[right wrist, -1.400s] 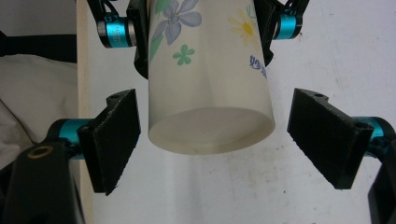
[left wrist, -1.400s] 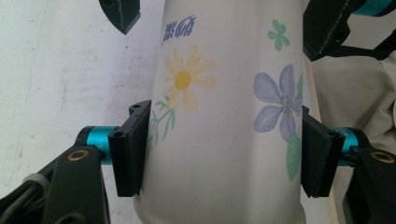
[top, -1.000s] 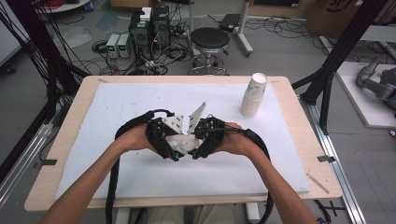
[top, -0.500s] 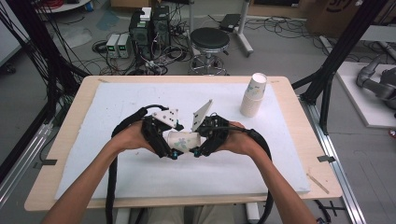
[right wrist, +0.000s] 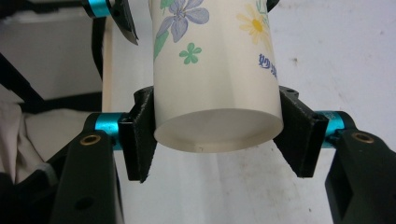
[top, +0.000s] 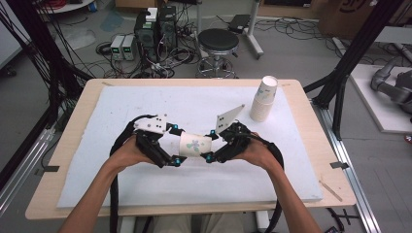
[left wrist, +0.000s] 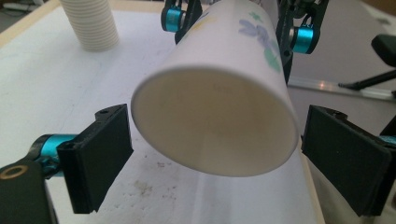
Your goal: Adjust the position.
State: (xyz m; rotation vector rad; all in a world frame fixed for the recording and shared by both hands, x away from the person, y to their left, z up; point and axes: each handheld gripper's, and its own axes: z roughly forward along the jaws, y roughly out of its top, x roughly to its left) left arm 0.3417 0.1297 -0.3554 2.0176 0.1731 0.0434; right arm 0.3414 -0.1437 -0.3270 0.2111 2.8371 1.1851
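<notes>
A white paper cup (top: 196,144) printed with flowers lies level in the air between my two grippers, above the white board (top: 145,102). My right gripper (right wrist: 217,135) is shut on its base end, with both pads pressed to the cup (right wrist: 217,70) wall. My left gripper (left wrist: 215,158) has just been opening. Its pads stand a little off each side of the cup's (left wrist: 215,126) open mouth, with the rim between them. In the high view, left gripper (top: 179,145) and right gripper (top: 212,144) face each other across the cup.
A tall stack of paper cups (top: 264,99) stands at the board's far right, seen also as the stack (left wrist: 89,23) in the left gripper view. Beyond the table are a black stool (top: 219,41) and electronics on the floor.
The left gripper's jaws have opened off the cup's mouth. Both hands have drawn apart, so more of the cup shows between them, still gripped by the right gripper.
</notes>
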